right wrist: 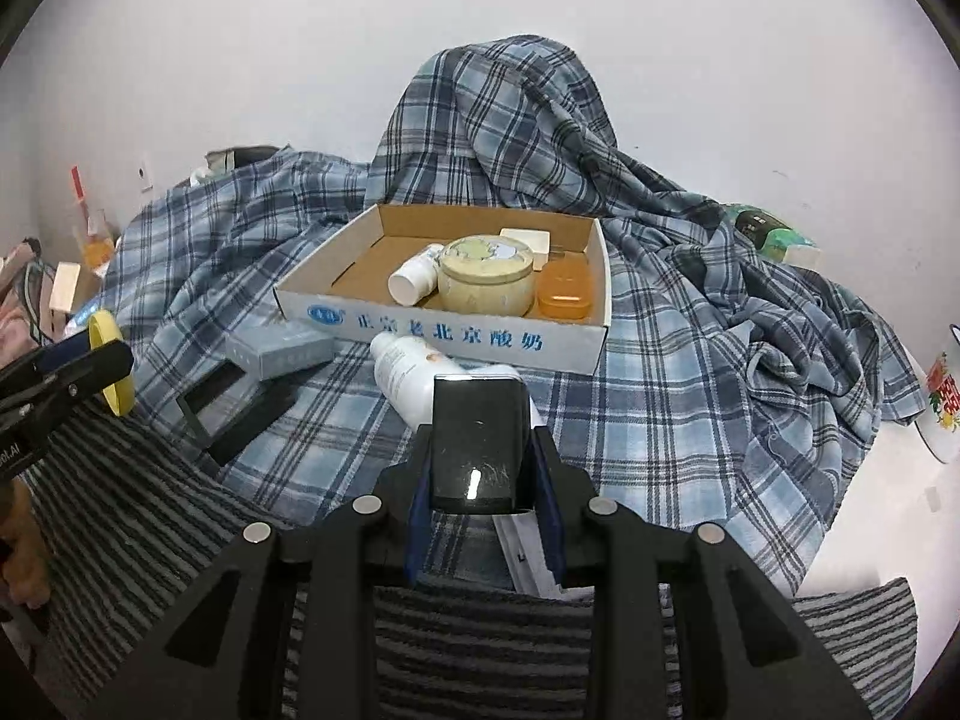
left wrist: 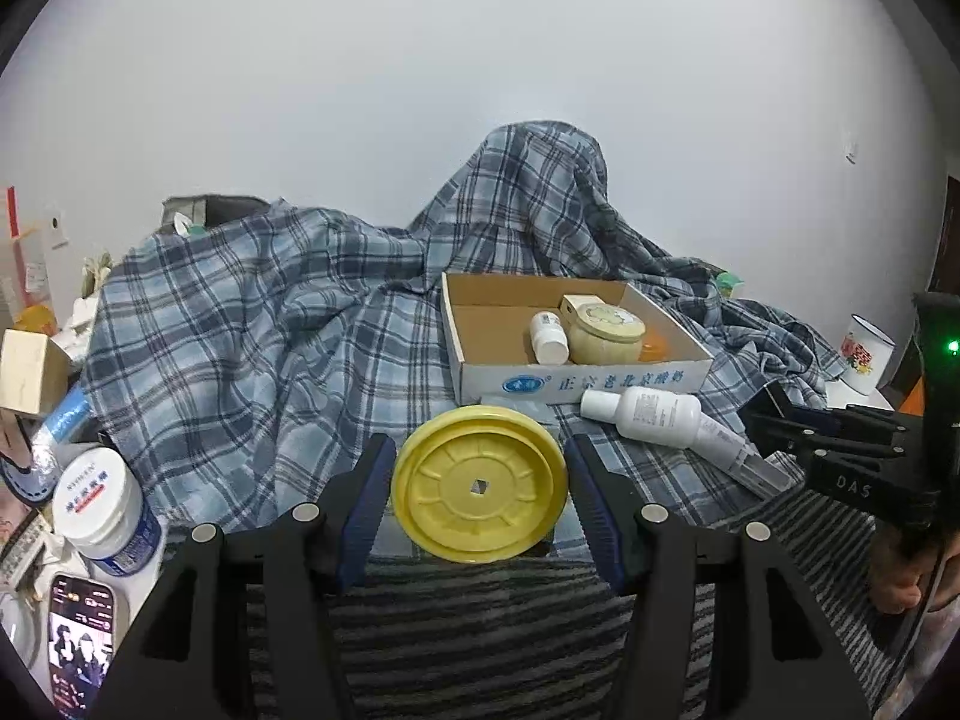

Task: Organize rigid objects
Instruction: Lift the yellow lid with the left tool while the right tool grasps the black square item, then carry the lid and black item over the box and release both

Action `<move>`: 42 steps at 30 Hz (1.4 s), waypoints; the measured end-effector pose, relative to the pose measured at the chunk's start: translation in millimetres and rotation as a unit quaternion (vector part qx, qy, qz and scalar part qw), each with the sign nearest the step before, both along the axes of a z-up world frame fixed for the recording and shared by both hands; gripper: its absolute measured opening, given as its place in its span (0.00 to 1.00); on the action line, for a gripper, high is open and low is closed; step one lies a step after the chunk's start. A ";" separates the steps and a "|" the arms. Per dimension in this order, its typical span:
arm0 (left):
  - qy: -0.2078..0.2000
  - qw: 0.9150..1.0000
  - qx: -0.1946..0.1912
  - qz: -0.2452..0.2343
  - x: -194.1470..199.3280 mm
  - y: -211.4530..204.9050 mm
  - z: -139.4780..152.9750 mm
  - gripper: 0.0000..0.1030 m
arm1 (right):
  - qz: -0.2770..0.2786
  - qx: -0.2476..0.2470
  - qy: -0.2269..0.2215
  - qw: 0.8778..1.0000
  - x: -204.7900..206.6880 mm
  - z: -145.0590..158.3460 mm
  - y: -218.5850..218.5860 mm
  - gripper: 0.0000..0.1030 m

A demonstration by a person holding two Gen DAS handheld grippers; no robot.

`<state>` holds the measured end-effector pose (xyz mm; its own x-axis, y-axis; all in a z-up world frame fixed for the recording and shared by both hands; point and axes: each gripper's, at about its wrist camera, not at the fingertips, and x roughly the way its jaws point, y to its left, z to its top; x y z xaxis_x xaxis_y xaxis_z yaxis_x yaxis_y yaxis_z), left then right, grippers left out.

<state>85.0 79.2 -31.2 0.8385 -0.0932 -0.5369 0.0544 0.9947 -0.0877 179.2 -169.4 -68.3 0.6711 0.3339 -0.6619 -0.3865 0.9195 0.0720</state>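
We hold our left gripper clamped on a yellow lid, its blue pads pressing the rim on both sides, above the striped cloth. Our right gripper is closed on a black case, held upright between the pads. Ahead, on the plaid blanket, sits the cardboard tray; inside it we see a round cream tin, a small white bottle lying beside it, an orange box and a pale box at the back. A larger white bottle lies on its side just in front of the tray, near a grey-blue carton.
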 end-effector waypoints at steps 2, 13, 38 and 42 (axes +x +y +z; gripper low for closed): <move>-0.006 1.000 0.005 0.005 -1.6 -0.2 3.0 0.59 | 0.000 0.010 -0.002 1.000 1.5 7.6 -3.5 0.28; -0.050 0.997 0.032 -0.040 21.5 -36.8 58.1 0.59 | 0.012 -0.007 -0.113 0.994 27.6 93.4 -4.8 0.28; -0.099 0.994 0.025 -0.040 189.3 -55.4 70.2 0.59 | -0.014 0.012 -0.074 0.997 173.6 46.1 20.0 0.28; -0.073 0.996 0.038 -0.033 205.1 -52.5 48.0 0.59 | -0.006 0.015 -0.029 0.999 188.0 25.8 20.9 0.28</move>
